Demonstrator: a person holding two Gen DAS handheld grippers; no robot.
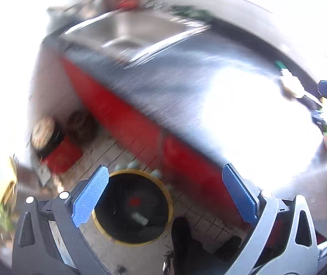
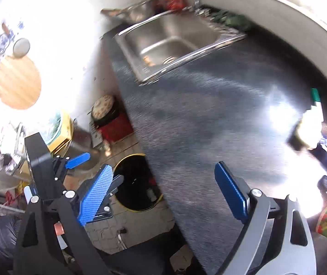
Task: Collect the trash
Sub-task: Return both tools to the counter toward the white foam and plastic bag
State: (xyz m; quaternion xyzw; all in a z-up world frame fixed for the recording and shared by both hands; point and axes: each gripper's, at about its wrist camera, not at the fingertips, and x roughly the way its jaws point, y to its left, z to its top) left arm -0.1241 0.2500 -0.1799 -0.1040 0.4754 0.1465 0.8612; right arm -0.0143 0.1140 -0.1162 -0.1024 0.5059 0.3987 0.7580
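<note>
Left wrist view: left hand-held gripper (image 1: 163,192) spread, empty, above bin (image 1: 132,207) beside worktop (image 1: 186,87); right hand-held gripper (image 2: 163,192) likewise spread, presumably post-drop.

My counter (image 2: 209,123) looks like dark speckled stone, polished and glaring. The sink (image 2: 163,43) is brushed shiny metal. My gripper pads (image 2: 95,191) are ribbed blue plastic, the round board (image 2: 17,83) pale wood.
</note>
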